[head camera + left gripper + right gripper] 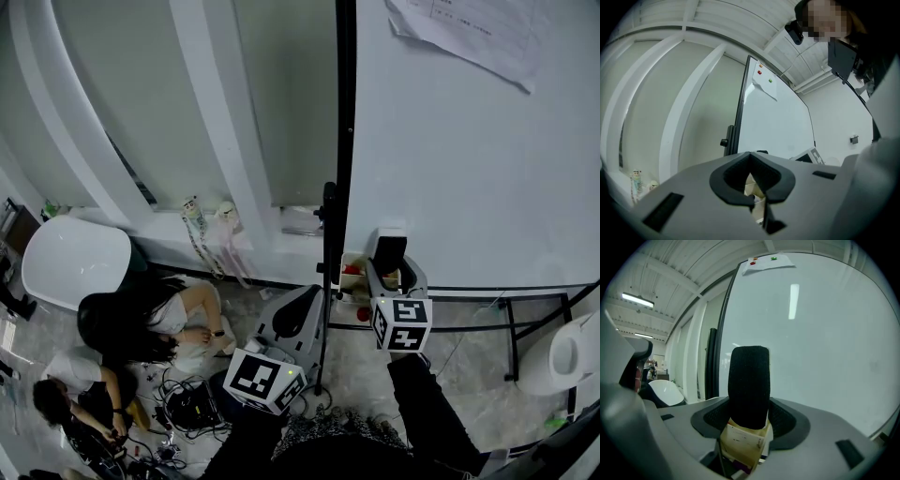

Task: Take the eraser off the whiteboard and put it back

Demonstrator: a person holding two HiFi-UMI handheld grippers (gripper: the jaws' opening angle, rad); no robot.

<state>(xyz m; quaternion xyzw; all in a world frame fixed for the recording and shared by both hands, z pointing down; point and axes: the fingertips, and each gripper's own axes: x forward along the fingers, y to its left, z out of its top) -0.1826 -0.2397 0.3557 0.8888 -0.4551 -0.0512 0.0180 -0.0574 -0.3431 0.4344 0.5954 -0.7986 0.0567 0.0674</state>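
Near whiteboard (469, 169), right gripper (749, 420) pinches eraser (749, 380); left gripper (757, 199) fingers (724, 180) together, own view only

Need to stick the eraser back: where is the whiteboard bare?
Free: the wide middle of the whiteboard, right of its black edge and below the paper. Crowded: the top, with paper and magnets.

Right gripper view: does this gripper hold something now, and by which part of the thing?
Yes. The right gripper holds the eraser. Its jaws press on the eraser's two sides, and the black felt end stands out past them, toward the whiteboard.
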